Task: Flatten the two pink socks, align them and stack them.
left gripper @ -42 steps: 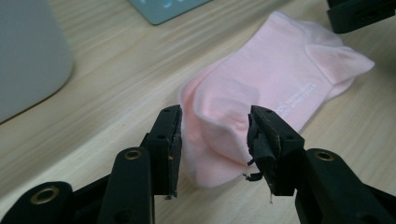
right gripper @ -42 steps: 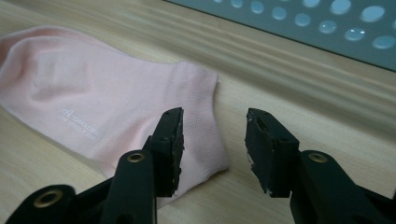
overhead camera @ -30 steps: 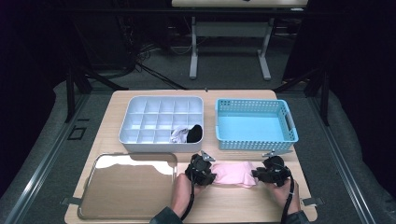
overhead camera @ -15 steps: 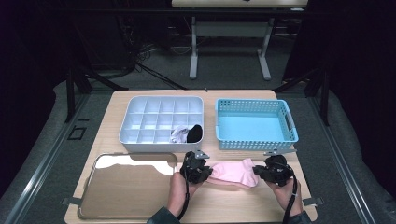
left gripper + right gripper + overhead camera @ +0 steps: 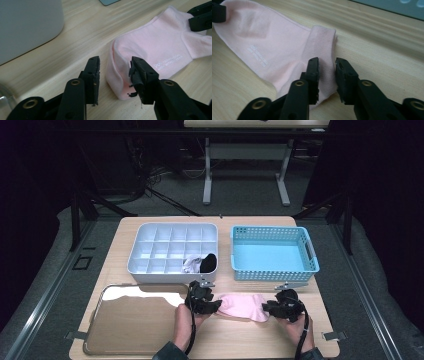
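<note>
A pink sock (image 5: 242, 306) lies flat on the wooden table near its front edge, between my two grippers. My left gripper (image 5: 214, 306) is at the toe end. In the left gripper view its jaws (image 5: 115, 62) have just been opening and stand apart, with the folded toe of the sock (image 5: 155, 47) between them, unpinched. My right gripper (image 5: 266, 308) is at the cuff end. Its jaws (image 5: 327, 63) have also just been opening, with a gap over the ribbed cuff of the sock (image 5: 267, 42), which lies loose between them.
A white compartment box (image 5: 150, 265) stands behind the left gripper, with a white sock (image 5: 191, 264) and a black sock (image 5: 209, 262) in its front right cells. A blue basket (image 5: 272, 272) sits behind the right gripper. A shiny metal tray (image 5: 135, 320) lies at the front left.
Both pairs of jaws have opened and let go of the sock's ends. The left gripper has drawn back a little to the left. The sock has settled flat on the table.
</note>
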A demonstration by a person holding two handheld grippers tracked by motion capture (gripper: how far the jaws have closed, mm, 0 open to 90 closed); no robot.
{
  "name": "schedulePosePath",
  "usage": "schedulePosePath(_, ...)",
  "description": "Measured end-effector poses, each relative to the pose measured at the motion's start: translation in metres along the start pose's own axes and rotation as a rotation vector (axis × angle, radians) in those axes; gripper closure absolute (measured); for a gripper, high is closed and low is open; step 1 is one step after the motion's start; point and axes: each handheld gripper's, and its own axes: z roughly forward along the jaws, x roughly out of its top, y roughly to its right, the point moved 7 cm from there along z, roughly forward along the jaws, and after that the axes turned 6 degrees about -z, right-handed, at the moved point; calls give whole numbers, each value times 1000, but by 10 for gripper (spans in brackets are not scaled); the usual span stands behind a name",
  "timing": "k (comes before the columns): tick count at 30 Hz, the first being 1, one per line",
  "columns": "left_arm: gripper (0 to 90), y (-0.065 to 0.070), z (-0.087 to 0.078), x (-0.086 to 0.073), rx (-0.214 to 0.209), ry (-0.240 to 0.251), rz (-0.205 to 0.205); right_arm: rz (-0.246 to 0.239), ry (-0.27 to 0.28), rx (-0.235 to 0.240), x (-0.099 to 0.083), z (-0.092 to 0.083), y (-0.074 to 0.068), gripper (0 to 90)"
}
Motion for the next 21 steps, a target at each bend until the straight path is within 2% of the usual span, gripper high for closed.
schedulePosePath(1, 564, -1, 0, 0, 14, -3, 3, 0, 0, 0, 0, 0, 0, 655)
schedulePosePath(3, 546, -4, 3, -2, 6, -29, 3, 25, 31, -6, 0, -3, 3, 602)
schedulePosePath(6, 555, -5, 9, -5, 4, -53, -9, 33, 19, -7, -2, -2, 5, 592)
schedulePosePath(9, 598, -5, 12, -8, 3, -67, -4, 25, 10, -12, -2, 1, 5, 592)
schedulePosePath(15, 701, -7, 16, -11, -11, -76, -11, 11, -8, -21, -3, 5, 3, 635)
schedulePosePath(21, 783, -5, 17, -11, -18, -75, 4, -9, -12, -18, -4, 6, 0, 718)
